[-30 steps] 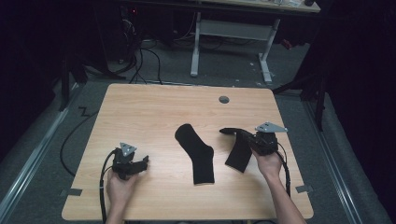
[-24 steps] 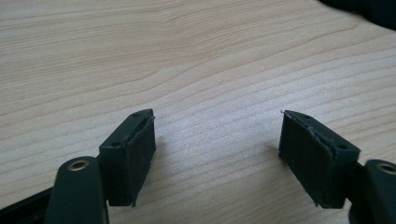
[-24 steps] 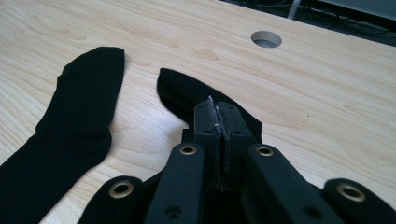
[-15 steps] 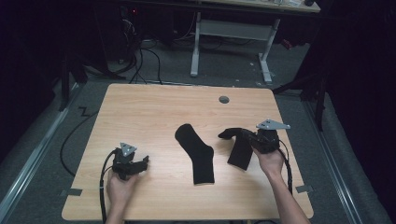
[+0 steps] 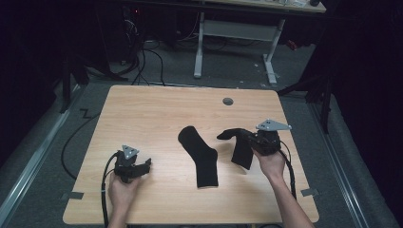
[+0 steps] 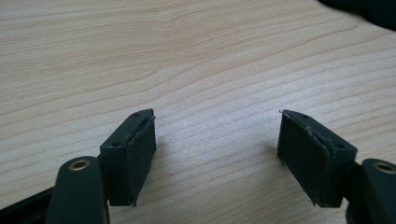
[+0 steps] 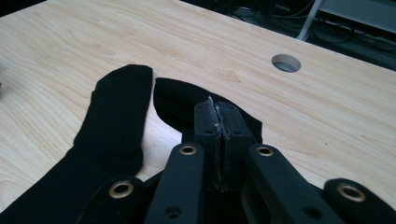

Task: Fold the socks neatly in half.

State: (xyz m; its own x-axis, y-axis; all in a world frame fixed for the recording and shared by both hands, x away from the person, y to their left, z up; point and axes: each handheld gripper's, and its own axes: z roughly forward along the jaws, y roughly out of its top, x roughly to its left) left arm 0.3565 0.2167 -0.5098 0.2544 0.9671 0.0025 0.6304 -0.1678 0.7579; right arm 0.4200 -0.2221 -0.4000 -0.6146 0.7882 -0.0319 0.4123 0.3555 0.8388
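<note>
1. The black knitted sock held by the right gripper (image 5: 241, 148) is partly hidden: in the right gripper view its cloth disappears behind the closed jaws, so I cannot see how much of it is pinched. In the high view the black gripper and the black cloth merge, and their border is hard to make out.
2. The right gripper (image 7: 218, 122) has its jaws pressed together on this sock, which hangs folded from them, above the right part of the table.
3. The second black ribbed sock (image 5: 201, 155) lies flat near the middle of the light wooden table (image 5: 157, 114), bent like a boot. It lies just beside the held sock; I cannot tell if they touch.
4. A small round grey hole (image 5: 228, 101) sits in the table top towards its far edge.
5. The left gripper (image 6: 215, 140) has its jaws wide apart, with only bare wood grain between the rough, dark pads (image 6: 140, 154). It stays low over the front left part of the table.
6. The left hand (image 5: 121, 190) comes in from the bottom, and the right hand (image 5: 271, 161) is raised a little higher, a grey three-cornered plate (image 5: 272, 125) on top of its gripper.
</note>
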